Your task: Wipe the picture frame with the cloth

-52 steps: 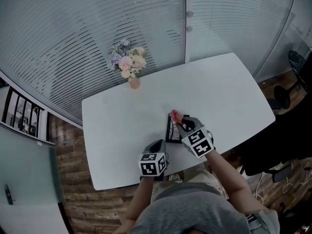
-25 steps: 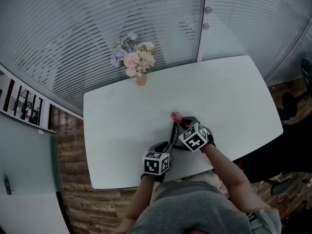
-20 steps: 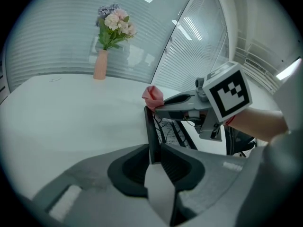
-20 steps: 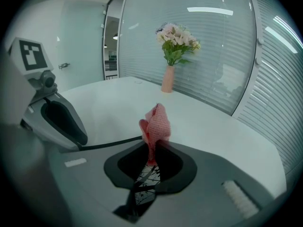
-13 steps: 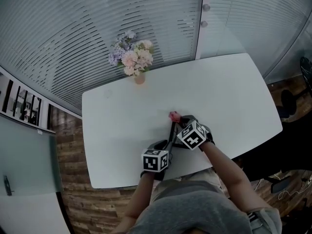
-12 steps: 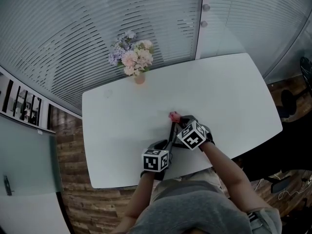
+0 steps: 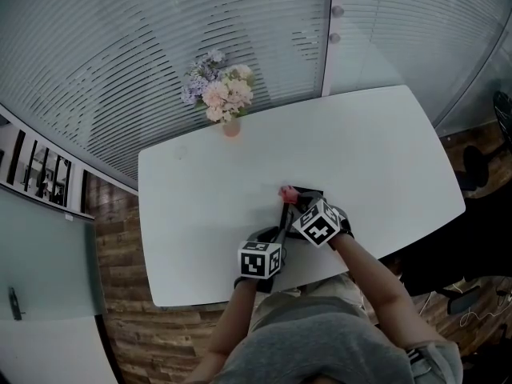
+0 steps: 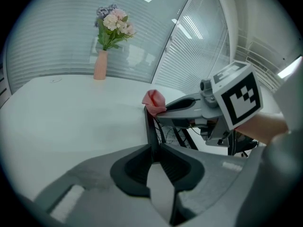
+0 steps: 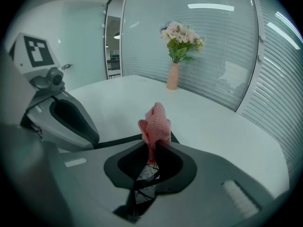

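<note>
Now the left claw (image 8: pixel 154 151) is pinching the thin dark edge of the picture frame (image 8: pixel 151 126), with its jaws drawn almost together on it. It is holding the frame up on edge near the front side of the desk (image 7: pixel 200 206). The right claw (image 9: pixel 154 148) is clamping a bunched pink cloth (image 9: pixel 155 122). The cloth's tuft is poking out past the jaws and seemingly touching the frame's far top corner.

The frame is looking stiff and light, and is probably glazed and so fragile. Its rim, where the left claw is gripping, is the sensible place to hold, not the face. The cloth is looking soft and limp, so likely only the part close to the jaws is passing any pressure. Light strokes are suiting a frame that is being braced at one edge only.
</note>
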Action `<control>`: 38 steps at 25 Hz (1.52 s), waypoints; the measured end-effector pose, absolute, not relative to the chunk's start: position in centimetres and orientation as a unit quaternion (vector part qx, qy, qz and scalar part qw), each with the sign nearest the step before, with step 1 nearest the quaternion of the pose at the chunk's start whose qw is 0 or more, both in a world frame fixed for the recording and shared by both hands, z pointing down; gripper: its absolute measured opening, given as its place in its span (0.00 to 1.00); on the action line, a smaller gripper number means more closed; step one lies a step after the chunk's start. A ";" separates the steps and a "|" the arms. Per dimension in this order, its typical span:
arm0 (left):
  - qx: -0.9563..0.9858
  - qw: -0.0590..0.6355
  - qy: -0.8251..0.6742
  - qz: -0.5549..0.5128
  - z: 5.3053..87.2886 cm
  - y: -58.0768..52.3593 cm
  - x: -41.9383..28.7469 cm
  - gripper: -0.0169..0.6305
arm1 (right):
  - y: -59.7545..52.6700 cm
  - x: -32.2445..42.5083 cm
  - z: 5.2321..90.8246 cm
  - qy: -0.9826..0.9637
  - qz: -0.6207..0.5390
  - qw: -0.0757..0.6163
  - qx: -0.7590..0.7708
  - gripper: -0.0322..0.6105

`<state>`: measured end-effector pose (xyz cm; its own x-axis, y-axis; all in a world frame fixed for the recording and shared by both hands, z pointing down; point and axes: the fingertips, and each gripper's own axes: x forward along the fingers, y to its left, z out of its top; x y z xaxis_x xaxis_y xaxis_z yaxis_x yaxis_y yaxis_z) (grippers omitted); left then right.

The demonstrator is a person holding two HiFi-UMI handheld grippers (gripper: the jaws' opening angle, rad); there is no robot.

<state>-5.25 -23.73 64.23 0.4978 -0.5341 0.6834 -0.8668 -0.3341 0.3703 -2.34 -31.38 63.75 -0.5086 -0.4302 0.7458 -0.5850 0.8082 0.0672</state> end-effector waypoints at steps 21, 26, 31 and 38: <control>0.789 0.359 -0.445 0.224 64.1 -23.7 -5.1 0.11 | -27.1 -3.0 63.7 -0.868 0.104 0.407 0.265 0.12; 0.788 0.356 -0.448 0.225 64.2 -23.7 -5.0 0.11 | -26.2 -3.1 63.8 -0.868 0.111 0.410 0.259 0.12; 0.786 0.357 -0.453 0.221 64.2 -23.7 -5.1 0.11 | -25.1 -3.3 63.9 -0.869 0.117 0.411 0.250 0.12; 0.784 0.352 -0.463 0.220 64.1 -23.7 -5.1 0.11 | -23.9 -3.6 63.9 -0.869 0.136 0.415 0.232 0.12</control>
<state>-5.14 -23.70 64.12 0.4755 -0.5704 0.6697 -0.8795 -0.3247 0.3479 -3.58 -23.93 63.87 -0.5477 -0.2909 0.7845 -0.5171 0.8548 -0.0441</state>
